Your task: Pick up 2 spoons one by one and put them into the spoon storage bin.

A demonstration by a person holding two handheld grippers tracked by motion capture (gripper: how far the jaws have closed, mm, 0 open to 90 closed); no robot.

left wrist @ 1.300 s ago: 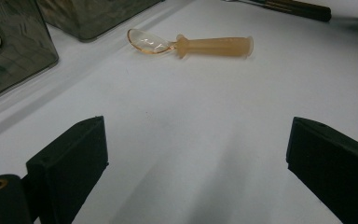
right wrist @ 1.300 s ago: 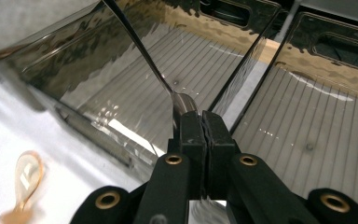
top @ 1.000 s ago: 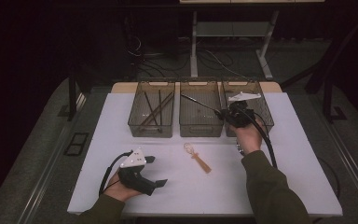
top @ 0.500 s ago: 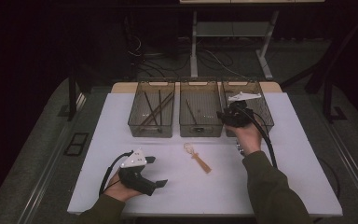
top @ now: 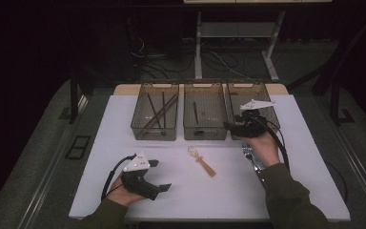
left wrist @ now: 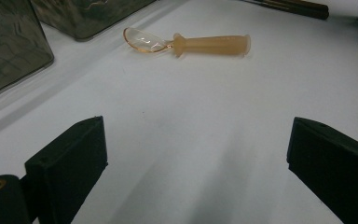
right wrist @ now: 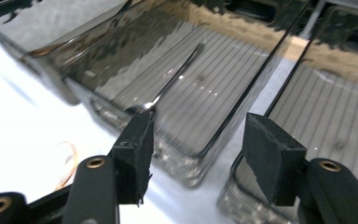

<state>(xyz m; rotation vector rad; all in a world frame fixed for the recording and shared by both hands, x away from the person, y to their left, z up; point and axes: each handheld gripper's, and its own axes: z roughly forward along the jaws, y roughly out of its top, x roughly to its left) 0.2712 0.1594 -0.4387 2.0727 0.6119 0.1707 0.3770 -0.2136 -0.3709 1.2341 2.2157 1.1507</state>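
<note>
A spoon with a clear bowl and an orange handle [top: 202,161] [left wrist: 200,43] lies on the white table [top: 124,124], in the middle. My left gripper [top: 161,174] [left wrist: 196,154] rests near the table's front left. It is open and empty, and its jaws point at the spoon from a distance. My right gripper [top: 229,126] [right wrist: 198,144] hovers open and empty at the front edge between the middle bin [top: 205,136] [right wrist: 121,60] and the right bin [top: 267,102] [right wrist: 335,116]. A thin metal utensil [top: 195,113] [right wrist: 177,74] lies in the middle bin.
The left bin [top: 155,133] holds several dark sticks. A few metal utensils [top: 249,153] lie on the table beside the right hand. All three clear bins stand in a row along the table's far edge.
A thin utensil that reached from the right gripper across the middle bin now lies in that bin. The right gripper has drawn back slightly toward the front. The left gripper has stayed still.
</note>
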